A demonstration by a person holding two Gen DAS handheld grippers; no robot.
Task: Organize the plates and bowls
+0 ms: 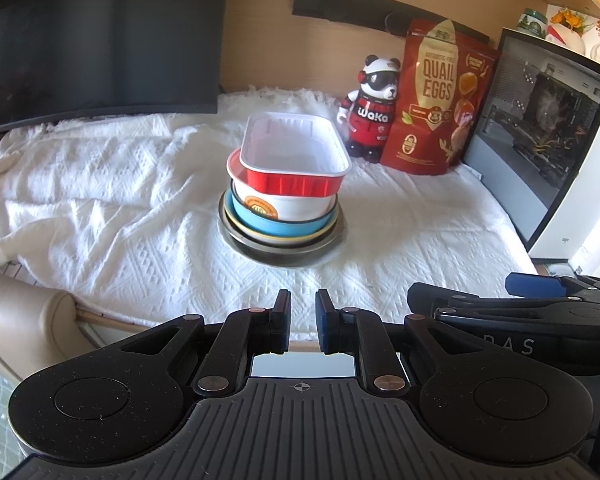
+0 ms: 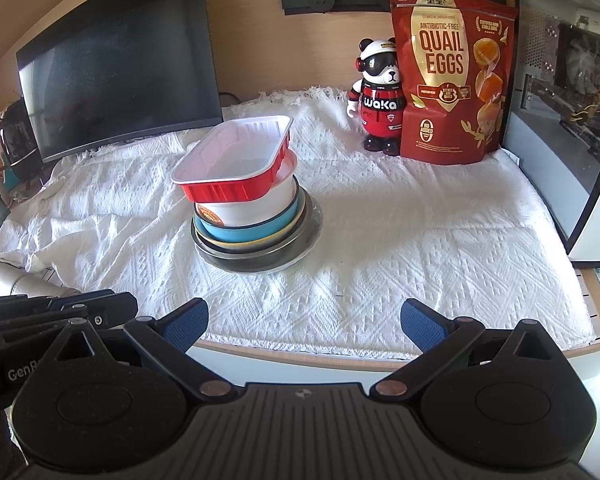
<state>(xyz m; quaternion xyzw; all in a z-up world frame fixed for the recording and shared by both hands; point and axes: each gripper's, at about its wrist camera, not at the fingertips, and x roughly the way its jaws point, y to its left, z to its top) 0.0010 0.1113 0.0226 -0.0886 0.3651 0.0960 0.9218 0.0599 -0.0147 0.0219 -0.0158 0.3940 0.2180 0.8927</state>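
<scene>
The dishes stood in one stack in the middle of the white cloth (image 2: 400, 232) covering the tabletop. A dark metal pan (image 2: 256, 258) sat at the bottom, then a yellow-rimmed plate (image 2: 256, 245), a blue bowl (image 2: 240, 232), and a white bowl (image 2: 256, 208) with an orange label. The wider pieces were lowest, which gave the pile a broad footing. The red foil tray (image 2: 232, 160), white inside, rested on top. Being rectangular, it could not nest in the round bowl, so it perched across the rim, tilted and overhanging toward the monitor (image 2: 120, 60).

The left claw (image 1: 303, 322) hung near the front edge of the tabletop, well short of the stack, its blue pads nearly together with only a narrow gap and nothing between them. The right claw (image 2: 304, 322) hung just beside it, jaws spread wide and empty. Both were angled down at the stack.

A panda figurine (image 2: 380, 96) and a quail egg bag (image 2: 452, 72) stood at the back beside a computer case (image 2: 560, 100), clear of the work.

The stacking looked essentially finished; the tilted tray seemed the one piece that could slide if bumped
</scene>
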